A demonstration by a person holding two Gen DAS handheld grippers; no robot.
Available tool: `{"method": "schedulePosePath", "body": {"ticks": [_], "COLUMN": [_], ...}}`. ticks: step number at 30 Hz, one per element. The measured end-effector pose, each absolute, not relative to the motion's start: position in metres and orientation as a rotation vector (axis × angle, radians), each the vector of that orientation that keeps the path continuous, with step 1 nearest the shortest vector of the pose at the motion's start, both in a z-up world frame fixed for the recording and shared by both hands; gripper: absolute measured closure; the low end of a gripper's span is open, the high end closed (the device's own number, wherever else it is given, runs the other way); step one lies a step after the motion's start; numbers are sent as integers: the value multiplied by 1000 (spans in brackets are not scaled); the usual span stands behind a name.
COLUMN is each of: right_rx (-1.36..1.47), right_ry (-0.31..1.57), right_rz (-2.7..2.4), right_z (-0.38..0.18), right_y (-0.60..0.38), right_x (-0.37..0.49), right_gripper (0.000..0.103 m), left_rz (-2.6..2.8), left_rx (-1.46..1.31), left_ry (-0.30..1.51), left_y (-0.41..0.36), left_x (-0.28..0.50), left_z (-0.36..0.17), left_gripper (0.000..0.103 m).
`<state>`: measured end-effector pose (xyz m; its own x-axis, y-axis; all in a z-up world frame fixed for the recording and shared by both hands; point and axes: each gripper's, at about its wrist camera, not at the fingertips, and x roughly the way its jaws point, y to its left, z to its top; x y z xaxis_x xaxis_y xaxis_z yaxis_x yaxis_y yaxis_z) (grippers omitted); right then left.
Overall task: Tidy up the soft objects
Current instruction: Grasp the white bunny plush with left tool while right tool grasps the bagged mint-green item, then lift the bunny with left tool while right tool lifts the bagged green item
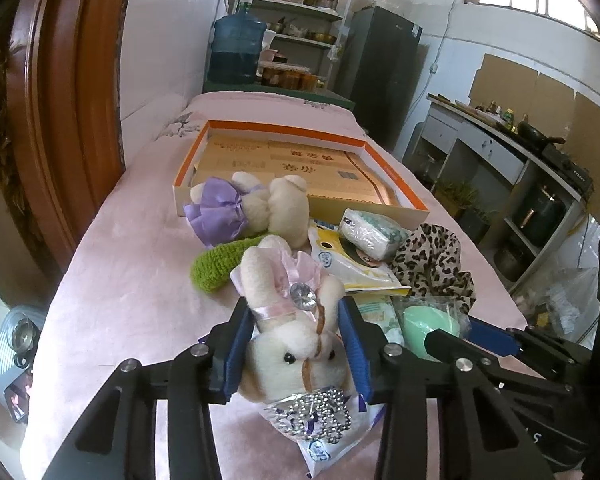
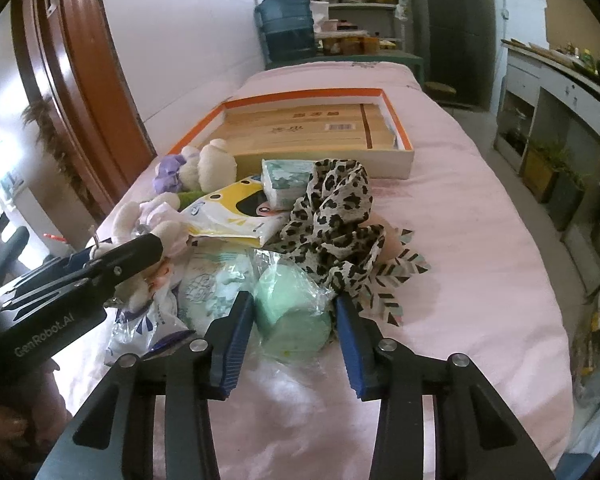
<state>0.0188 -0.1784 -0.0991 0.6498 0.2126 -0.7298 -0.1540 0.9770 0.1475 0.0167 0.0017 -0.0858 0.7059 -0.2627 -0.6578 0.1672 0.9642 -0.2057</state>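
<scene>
- Left gripper (image 1: 296, 344), low over the bed, blue-padded fingers (image 1: 236, 350) pressed against either side of a plush rabbit's head (image 1: 300, 354), closed on it.
- Right gripper (image 2: 294, 320), just to the right of the left one, jaws parted, fingers (image 2: 232, 336) flanking a bagged green sponge (image 2: 292, 316), contact unclear.
</scene>
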Motion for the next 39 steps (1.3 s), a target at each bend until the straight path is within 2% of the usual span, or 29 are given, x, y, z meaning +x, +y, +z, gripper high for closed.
{"method": "schedulePosePath", "body": {"ticks": [11, 39], "right_rx": [67, 105], "right_ry": [780, 648], "right_rz": [216, 275], "right_z": [-82, -37], "right_y": [-180, -190], "right_x": [11, -7], "right_gripper": [63, 65], "left_rz": [-261, -268], "left_rx": [-166, -172], "left_ry": [715, 568], "left_y": [9, 18], "left_x": [9, -6], "left_z": [-76, -28], "left_gripper": [69, 71]}}
